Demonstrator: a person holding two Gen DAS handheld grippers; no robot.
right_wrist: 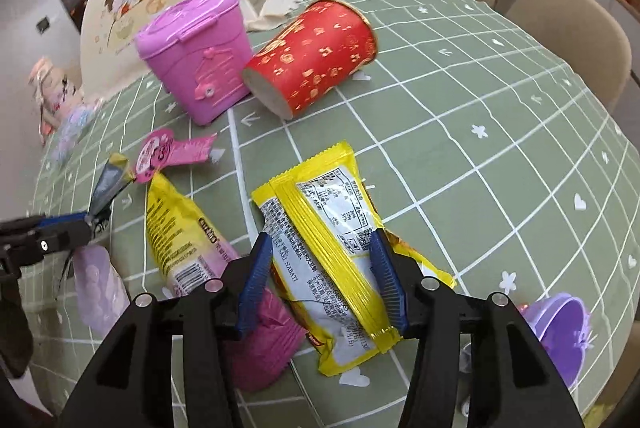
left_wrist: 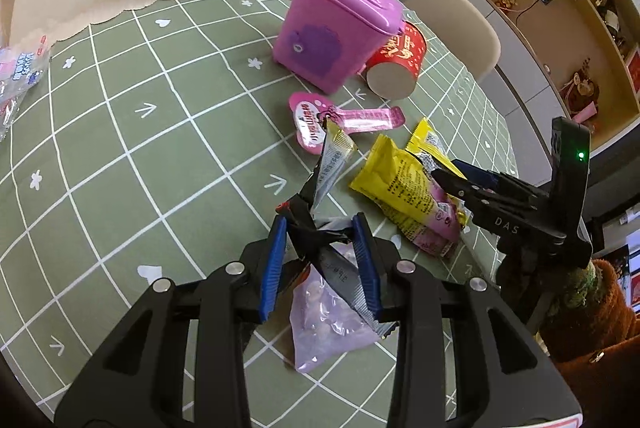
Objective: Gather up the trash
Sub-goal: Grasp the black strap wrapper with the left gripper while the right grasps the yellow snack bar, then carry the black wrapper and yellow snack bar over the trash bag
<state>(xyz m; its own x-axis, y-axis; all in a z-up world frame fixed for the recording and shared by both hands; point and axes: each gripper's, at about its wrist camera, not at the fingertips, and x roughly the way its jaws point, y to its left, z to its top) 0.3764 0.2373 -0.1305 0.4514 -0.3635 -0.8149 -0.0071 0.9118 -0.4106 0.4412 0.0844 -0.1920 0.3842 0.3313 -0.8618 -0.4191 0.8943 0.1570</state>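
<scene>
Left wrist view: my left gripper [left_wrist: 320, 232] fingers pinch a silver wrapper [left_wrist: 334, 156] near the pink bin [left_wrist: 332, 28]; my right gripper [right_wrist: 320, 248] fingers straddle a yellow wrapper [right_wrist: 320, 212], open.

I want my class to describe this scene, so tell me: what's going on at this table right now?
A person is clearing snack litter off a green checked tablecloth with two handheld grippers. The left gripper has its jaws closed on a crumpled silver and black wrapper, lifted off the cloth. The right gripper has its jaws open either side of a yellow wafer packet lying flat, not pinching it. The pink bin stands closed, beside a tipped red paper cup.
</scene>
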